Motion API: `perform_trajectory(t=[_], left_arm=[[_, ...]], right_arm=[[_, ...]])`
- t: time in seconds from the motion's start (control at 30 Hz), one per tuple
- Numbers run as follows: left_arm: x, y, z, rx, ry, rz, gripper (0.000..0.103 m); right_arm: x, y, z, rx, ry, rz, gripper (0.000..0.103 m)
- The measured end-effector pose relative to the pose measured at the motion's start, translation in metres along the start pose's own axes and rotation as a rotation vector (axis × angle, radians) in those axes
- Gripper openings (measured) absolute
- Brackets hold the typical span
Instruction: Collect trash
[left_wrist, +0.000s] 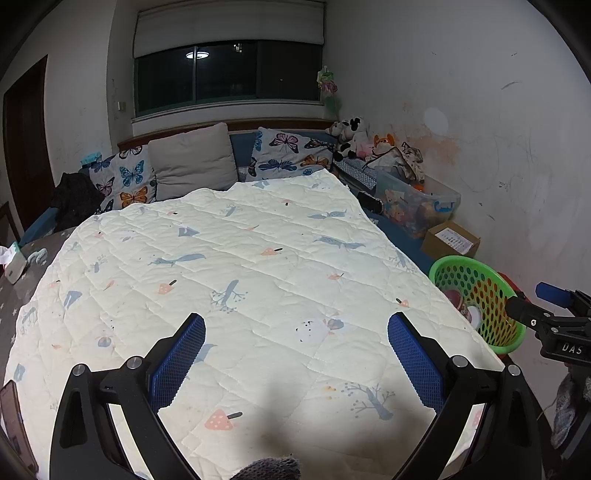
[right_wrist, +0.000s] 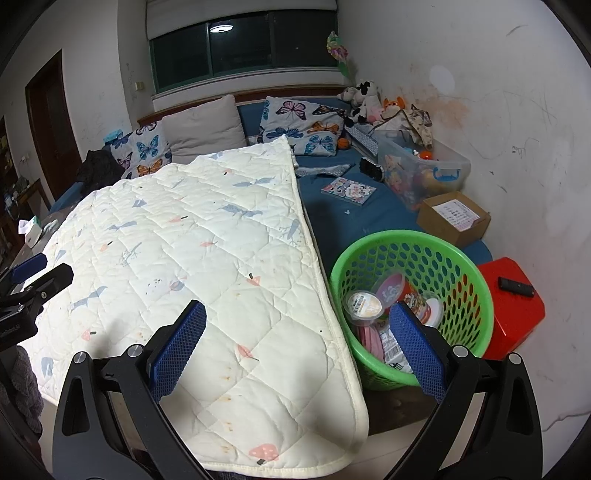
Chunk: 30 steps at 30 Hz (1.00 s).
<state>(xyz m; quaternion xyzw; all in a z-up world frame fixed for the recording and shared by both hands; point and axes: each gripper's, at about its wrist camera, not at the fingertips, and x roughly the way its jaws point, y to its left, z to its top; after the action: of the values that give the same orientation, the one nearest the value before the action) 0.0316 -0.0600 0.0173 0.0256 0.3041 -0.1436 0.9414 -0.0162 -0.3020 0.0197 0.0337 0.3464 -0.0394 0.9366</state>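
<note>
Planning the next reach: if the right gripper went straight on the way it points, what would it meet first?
Probably the quilt: the open right gripper aims over its right edge, beside the green basket. Depth is unclear.

white quilt (right_wrist: 192, 258) on bed, red stool (right_wrist: 513, 299) by wall.

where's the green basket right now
In the right wrist view the green basket sits at right, between the quilt edge and the red stool, just ahead of the open right claw.

both wrist views face the headboard, sharing quilt (left_wrist: 236, 258) and basket (right_wrist: 410, 295).
</note>
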Motion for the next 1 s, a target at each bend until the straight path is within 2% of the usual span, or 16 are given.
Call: perform_trajectory(t=[0.63, 1.0], left_arm=[[-0.002, -0.001, -0.001, -0.001, -0.005, 0.003, 0.096], [-0.002, 0.002, 0.0, -0.01, -0.009, 0.033, 0.096]], right_arm=[[0.001, 0.002, -0.001, 0.0, 0.001, 0.002, 0.098], [0.003, 0.01, -0.003, -0.009, 0.005, 0.006, 0.099]])
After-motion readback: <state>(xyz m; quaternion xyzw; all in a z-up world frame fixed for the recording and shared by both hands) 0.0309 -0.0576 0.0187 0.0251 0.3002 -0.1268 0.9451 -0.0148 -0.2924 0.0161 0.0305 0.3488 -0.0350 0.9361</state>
